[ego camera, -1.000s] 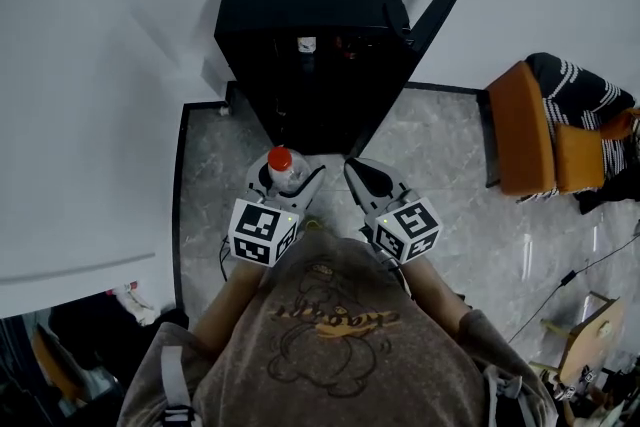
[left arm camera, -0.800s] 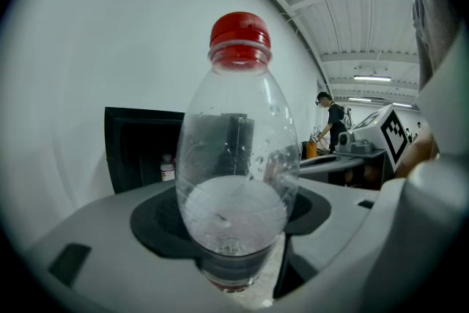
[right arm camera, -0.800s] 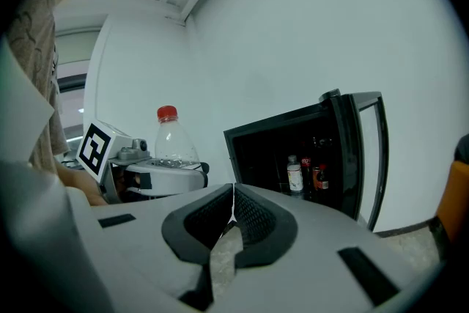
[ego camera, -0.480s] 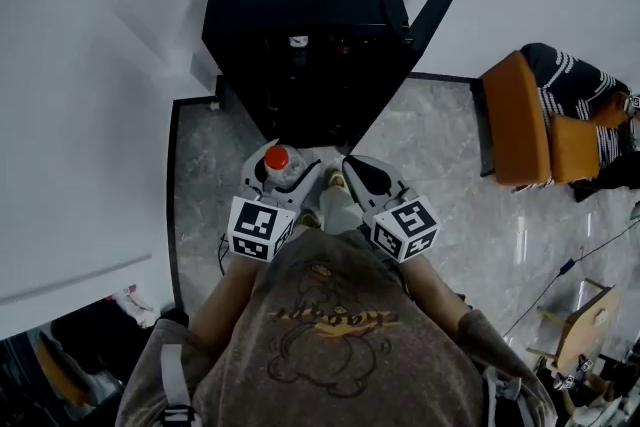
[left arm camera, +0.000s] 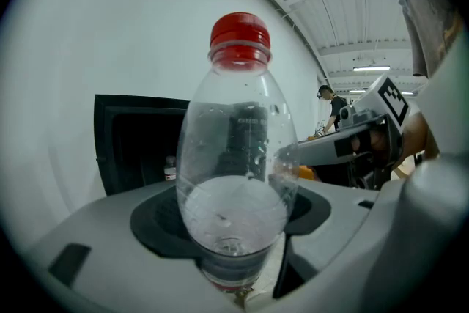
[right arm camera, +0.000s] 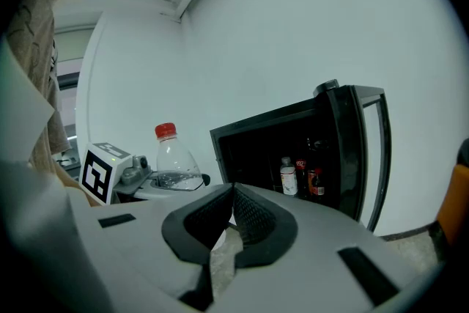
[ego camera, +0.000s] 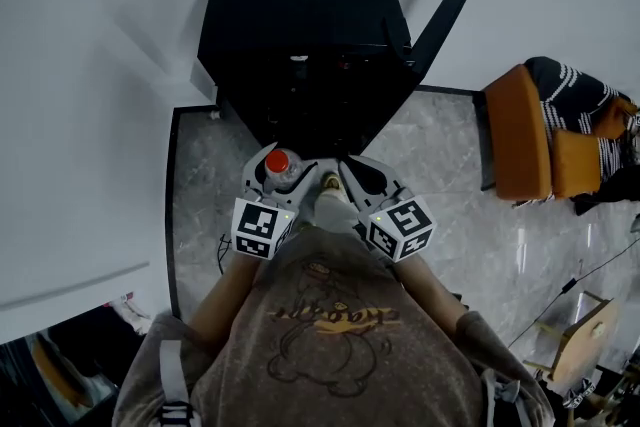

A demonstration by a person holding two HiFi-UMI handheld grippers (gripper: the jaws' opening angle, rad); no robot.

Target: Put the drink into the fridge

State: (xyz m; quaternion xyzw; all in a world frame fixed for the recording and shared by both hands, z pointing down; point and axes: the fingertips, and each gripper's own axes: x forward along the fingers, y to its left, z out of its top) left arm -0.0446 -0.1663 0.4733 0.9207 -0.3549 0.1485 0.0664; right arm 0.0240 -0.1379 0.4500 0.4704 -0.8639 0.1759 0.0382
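A clear drink bottle (ego camera: 278, 161) with a red cap stands upright between the jaws of my left gripper (ego camera: 285, 167), which is shut on its lower body (left arm camera: 234, 187). My right gripper (ego camera: 347, 167) hangs just to its right, shut and holding nothing; its pads meet at the tips (right arm camera: 233, 190). Straight ahead stands the black fridge (ego camera: 300, 15), its door (ego camera: 440, 15) swung open to the right. In the right gripper view the drink bottle (right arm camera: 174, 157) shows at the left, and the dark fridge interior (right arm camera: 256, 150) holds a few small bottles (right arm camera: 289, 176) on a shelf.
An orange chair (ego camera: 525, 130) with a striped cushion stands on the marble floor to the right. White walls flank the fridge on both sides. The open door (right arm camera: 363, 150) sticks out on the right. A person (left arm camera: 330, 102) stands far back in the left gripper view.
Both grippers have come slightly nearer the fridge and closer together. A foot now shows between them. The bottle stays held in the left gripper.
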